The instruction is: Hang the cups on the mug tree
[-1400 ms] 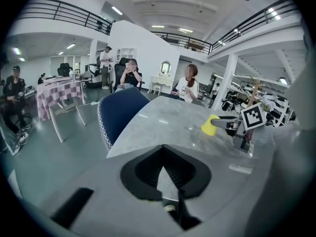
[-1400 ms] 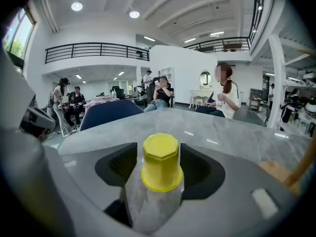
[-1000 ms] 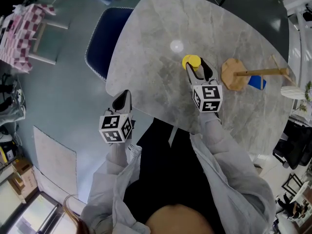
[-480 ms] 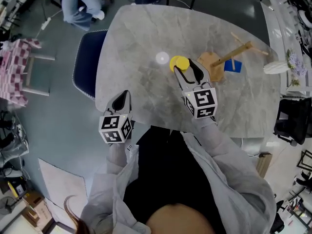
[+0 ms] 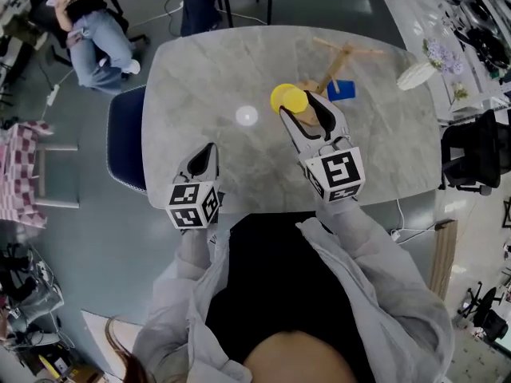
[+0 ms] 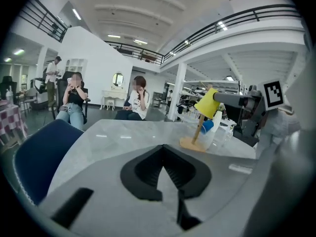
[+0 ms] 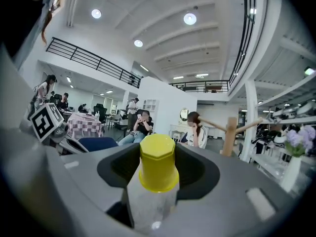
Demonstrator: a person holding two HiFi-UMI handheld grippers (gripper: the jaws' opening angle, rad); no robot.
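Observation:
My right gripper [image 5: 303, 110] is shut on a yellow cup [image 5: 287, 98] and holds it in the air beside the wooden mug tree [image 5: 339, 54], which stands on the marble table [image 5: 200, 70]. In the right gripper view the yellow cup [image 7: 158, 164] sits bottom-forward between the jaws, with the mug tree [image 7: 229, 135] ahead to the right. A blue cup [image 5: 343, 90] is close to the tree's trunk; I cannot tell whether it hangs. My left gripper [image 5: 206, 152] is shut and empty over the table's near edge. The left gripper view shows the yellow cup [image 6: 208, 102] above the tree's base [image 6: 190, 143].
A white vase of flowers [image 5: 415, 74] stands at the table's far right. A blue chair [image 5: 124, 138] sits at the table's left side. People [image 5: 88, 22] sit beyond the far edge. A black chair [image 5: 471, 154] is to the right.
The right gripper has carried the yellow cup closer to the mug tree's base. The head view has swung, so the table shows turned. The left gripper stays where it was.

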